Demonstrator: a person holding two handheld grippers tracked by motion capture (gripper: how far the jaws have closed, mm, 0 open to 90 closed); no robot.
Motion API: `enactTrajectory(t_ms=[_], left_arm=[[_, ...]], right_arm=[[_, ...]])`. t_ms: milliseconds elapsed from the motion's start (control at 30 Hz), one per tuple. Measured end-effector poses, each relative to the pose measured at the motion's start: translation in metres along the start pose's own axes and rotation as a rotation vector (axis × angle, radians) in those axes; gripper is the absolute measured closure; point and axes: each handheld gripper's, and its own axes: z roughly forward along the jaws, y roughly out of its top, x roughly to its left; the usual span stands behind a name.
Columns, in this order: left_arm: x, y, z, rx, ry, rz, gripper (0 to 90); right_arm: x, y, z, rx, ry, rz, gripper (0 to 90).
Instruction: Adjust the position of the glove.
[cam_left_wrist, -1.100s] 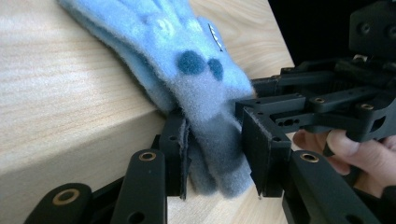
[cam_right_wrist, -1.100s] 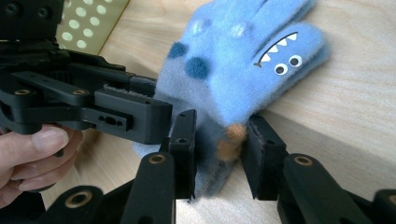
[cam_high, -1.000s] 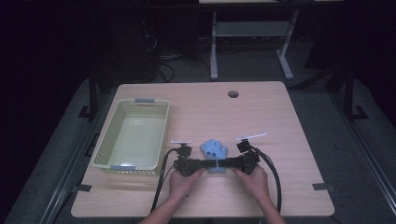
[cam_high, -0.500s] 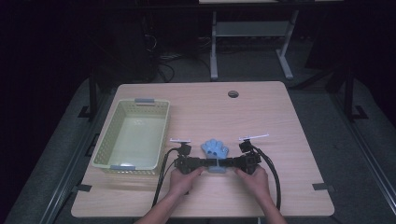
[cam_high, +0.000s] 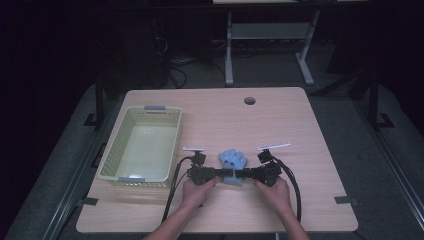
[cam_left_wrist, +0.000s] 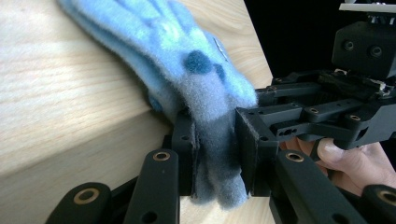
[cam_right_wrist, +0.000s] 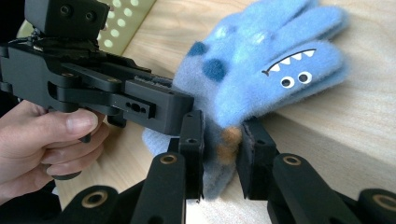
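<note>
A fluffy light-blue glove (cam_high: 233, 160) with dark spots and a monster face lies flat near the table's front edge. Its fingers (cam_right_wrist: 280, 51) point away from the person. My left gripper (cam_high: 220, 174) comes in from the left, and its jaws (cam_left_wrist: 215, 135) have just been closing on the glove's cuff (cam_left_wrist: 212, 154), which is squeezed between the pads. My right gripper (cam_high: 247, 174) comes in from the right; its jaws (cam_right_wrist: 222, 140) have also just been closing, with the cuff (cam_right_wrist: 219, 154) pinched between them. The two grippers face each other tip to tip.
A pale green plastic basket (cam_high: 111, 155) stands empty at the left of the wooden table (cam_high: 280, 120). A round cable hole (cam_high: 249, 100) sits near the far edge. Black cables (cam_high: 172, 190) trail from both grippers toward the front edge. Dark floor and desk legs lie beyond.
</note>
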Motion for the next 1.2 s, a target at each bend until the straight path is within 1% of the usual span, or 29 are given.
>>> enactTrajectory(t_ms=[133, 300, 400, 467, 633, 700, 800, 867, 967, 1067, 1167, 1200], left_arm=[[-0.004, 0.001, -0.002, -0.003, -0.009, 0.007, 70.2], [-0.007, 0.004, -0.005, -0.004, -0.017, 0.018, 70.3], [-0.010, 0.005, -0.009, -0.015, -0.019, 0.027, 70.3], [-0.011, 0.005, -0.010, -0.016, -0.020, 0.029, 70.3], [-0.012, 0.006, -0.010, -0.012, -0.023, 0.029, 70.3], [-0.012, 0.007, -0.010, -0.007, -0.033, 0.024, 70.3], [-0.014, 0.009, -0.010, -0.006, -0.032, 0.038, 70.3], [-0.015, 0.010, -0.010, -0.010, -0.030, 0.039, 70.3], [-0.016, 0.012, -0.011, -0.011, -0.028, 0.043, 70.3], [-0.016, 0.012, -0.012, -0.019, -0.037, 0.035, 70.2], [-0.019, 0.014, -0.014, -0.026, -0.040, 0.040, 70.2], [-0.019, 0.014, -0.014, -0.027, -0.041, 0.041, 70.1]], right_arm=[[0.003, 0.000, -0.004, -0.010, 0.002, 0.001, 74.0], [0.007, 0.003, -0.008, -0.020, 0.005, -0.016, 74.0], [0.011, 0.006, -0.010, -0.024, 0.002, -0.026, 74.0], [0.013, 0.007, -0.011, -0.030, -0.001, -0.041, 74.0], [0.016, 0.007, -0.011, -0.030, -0.001, -0.035, 74.0], [0.015, 0.007, -0.012, -0.027, 0.001, -0.033, 74.0], [0.015, 0.008, -0.014, -0.031, 0.009, -0.027, 74.0], [0.014, 0.009, -0.015, -0.040, 0.010, -0.033, 74.0], [0.016, 0.010, -0.016, -0.038, 0.006, -0.030, 74.0], [0.018, 0.014, -0.016, -0.030, -0.005, -0.044, 74.2], [0.022, 0.016, -0.018, -0.028, -0.014, -0.066, 74.2], [0.023, 0.017, -0.019, -0.027, -0.016, -0.061, 74.2]])
